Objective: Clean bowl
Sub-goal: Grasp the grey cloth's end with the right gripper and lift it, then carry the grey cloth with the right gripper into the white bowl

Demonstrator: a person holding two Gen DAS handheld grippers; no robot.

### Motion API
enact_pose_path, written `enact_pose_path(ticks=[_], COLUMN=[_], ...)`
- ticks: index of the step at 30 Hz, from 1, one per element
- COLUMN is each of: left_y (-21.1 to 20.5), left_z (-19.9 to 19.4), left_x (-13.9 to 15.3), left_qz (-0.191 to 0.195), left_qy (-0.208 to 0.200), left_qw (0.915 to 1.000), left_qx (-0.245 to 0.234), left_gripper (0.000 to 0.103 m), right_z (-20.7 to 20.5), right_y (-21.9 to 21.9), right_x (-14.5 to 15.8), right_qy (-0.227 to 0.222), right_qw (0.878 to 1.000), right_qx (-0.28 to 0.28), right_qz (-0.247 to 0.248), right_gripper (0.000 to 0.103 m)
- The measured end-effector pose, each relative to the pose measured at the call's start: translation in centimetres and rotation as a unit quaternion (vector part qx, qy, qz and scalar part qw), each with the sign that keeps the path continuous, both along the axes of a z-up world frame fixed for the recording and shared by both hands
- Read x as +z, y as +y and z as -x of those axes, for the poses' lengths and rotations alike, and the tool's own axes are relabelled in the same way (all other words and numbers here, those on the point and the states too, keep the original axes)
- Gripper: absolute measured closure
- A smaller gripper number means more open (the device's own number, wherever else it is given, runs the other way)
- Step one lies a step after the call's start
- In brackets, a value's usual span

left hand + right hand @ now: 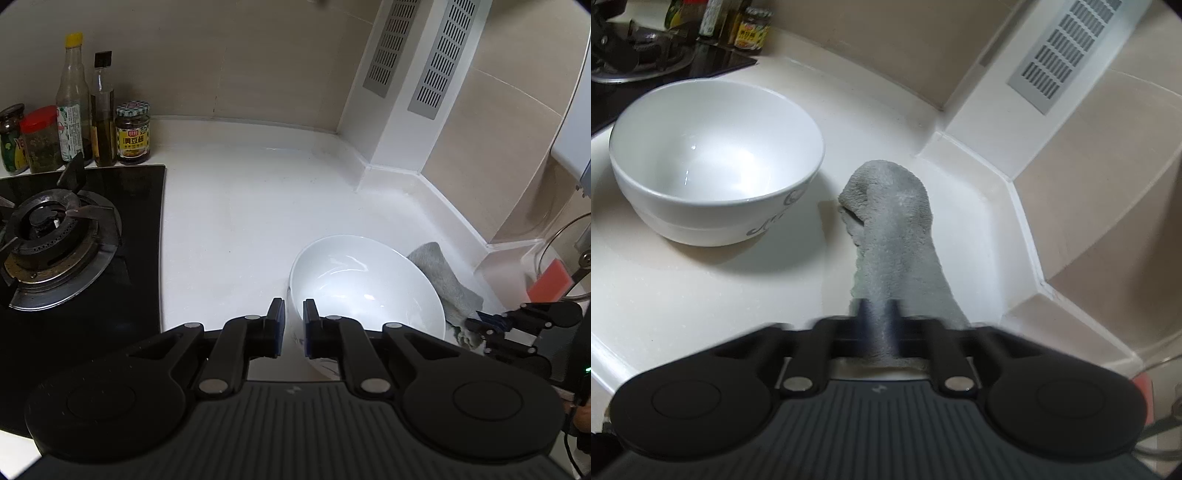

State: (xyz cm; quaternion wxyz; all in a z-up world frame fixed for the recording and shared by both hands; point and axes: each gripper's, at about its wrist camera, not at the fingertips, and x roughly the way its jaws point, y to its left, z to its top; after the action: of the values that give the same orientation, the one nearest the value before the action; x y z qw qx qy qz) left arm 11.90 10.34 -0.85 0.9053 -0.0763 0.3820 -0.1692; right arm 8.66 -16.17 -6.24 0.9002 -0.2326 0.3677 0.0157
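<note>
Bowl rim sits between left gripper's jaws.

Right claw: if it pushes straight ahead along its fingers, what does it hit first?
The grey cloth, already between the right claw fingers and stretching ahead on the white countertop. Beyond it, probably the raised counter edge below the tiled wall; depth is unclear. The white bowl sits left of that line.

Matching black handheld grippers, pretty chunky

Left gripper and right gripper: ribbed grey housing, round black pivot discs, silver pins on the linkage arms, blue-faced finger pads.
</note>
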Motion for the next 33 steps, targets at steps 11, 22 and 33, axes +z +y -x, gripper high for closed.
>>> enact_pose_path(ticks=[11, 22, 33], left_y=[0.7, 1.4, 1.9], left_z=[-2.4, -2.1, -1.9], left_x=[-0.3, -0.9, -1.0], left_qz=[0.032, 0.028, 0.034], left_qy=[0.02, 0.022, 0.017], left_qw=[0.9986, 0.9979, 0.9985], left_qx=[-0.038, -0.055, -0.041], left_gripper=[0.093, 0.093, 0.093], right_z=[0.9, 1.2, 0.9], right_y=[-7.2, -4.5, -3.4], right_x=[8.4, 12.6, 10.7], right_qy=[-0.039, -0.069, -0.041], right_qw=[0.888, 0.873, 0.901], right_qx=[-0.113, -0.078, -0.099], right_qz=[-0.444, -0.477, -0.421], right_gripper=[0.099, 0.099, 0.099])
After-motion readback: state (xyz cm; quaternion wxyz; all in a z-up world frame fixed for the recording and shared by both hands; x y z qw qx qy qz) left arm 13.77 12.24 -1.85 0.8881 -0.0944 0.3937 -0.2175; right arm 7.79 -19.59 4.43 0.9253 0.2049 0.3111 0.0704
